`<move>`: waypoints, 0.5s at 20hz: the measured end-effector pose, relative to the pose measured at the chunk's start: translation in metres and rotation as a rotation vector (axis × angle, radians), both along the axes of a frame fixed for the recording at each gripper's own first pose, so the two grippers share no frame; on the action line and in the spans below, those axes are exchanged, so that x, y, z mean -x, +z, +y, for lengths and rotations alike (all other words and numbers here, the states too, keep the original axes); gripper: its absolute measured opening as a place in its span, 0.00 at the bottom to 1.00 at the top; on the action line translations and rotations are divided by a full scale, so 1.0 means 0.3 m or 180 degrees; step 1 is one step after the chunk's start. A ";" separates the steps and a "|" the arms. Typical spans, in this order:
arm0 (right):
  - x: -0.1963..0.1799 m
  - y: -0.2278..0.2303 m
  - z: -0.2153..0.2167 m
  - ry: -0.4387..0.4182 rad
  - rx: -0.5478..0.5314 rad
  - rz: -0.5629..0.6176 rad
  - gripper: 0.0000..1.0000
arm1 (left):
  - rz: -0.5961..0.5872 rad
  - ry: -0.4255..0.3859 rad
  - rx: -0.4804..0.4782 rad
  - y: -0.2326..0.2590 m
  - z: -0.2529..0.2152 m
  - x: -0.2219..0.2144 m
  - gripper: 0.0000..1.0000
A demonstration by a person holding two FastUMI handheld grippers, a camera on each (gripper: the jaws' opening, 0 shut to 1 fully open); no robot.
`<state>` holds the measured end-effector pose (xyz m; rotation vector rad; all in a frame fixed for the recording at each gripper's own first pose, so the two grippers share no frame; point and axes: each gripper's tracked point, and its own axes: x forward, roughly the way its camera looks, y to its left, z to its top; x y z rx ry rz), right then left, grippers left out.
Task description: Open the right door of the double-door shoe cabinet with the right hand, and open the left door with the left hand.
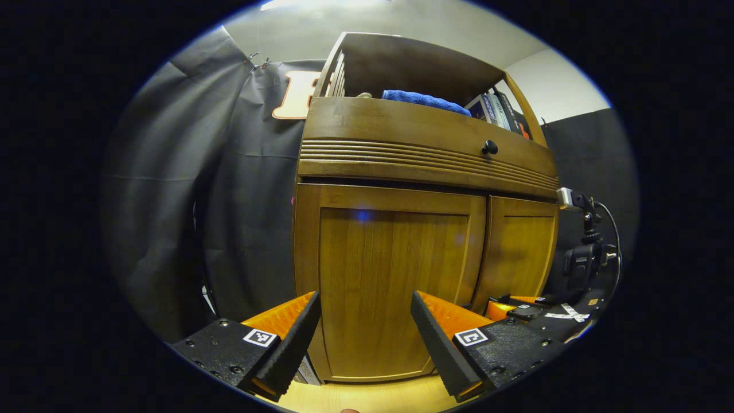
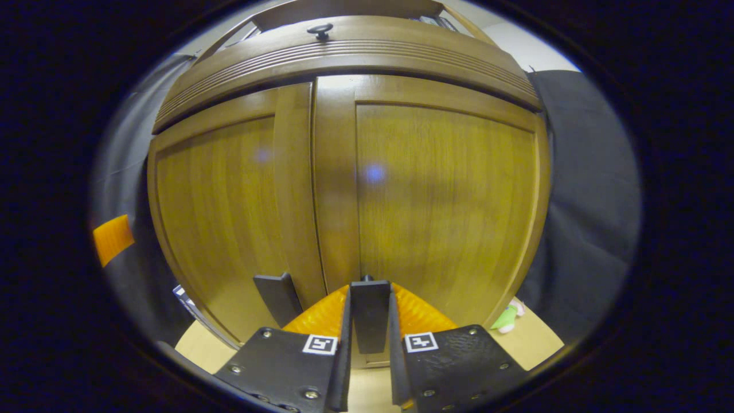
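The right tongs are pinched on the dark handle at the inner edge of the right door, likely ready to pull it open. The left door sits just to their left, closed, its own handle free. The left tongs gape wide and hold nothing, facing the left door's panel. Above are a drawer knob and a blue towel; nothing seems to block either door.

Left gripper: textured dark body plates, small screws, square black-and-white marker tag per side, ribbed wedge-shaped fingers; right gripper: same plates, screws at corners, paired marker tags, ridged finger backs.
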<state>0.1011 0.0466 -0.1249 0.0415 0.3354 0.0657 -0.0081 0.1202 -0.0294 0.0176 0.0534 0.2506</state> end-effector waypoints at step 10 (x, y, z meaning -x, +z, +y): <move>0.147 0.019 -0.078 -0.0021 -0.0006 0.0006 0.19 | -0.0013 -0.0131 0.0003 0.004 -0.064 0.009 0.97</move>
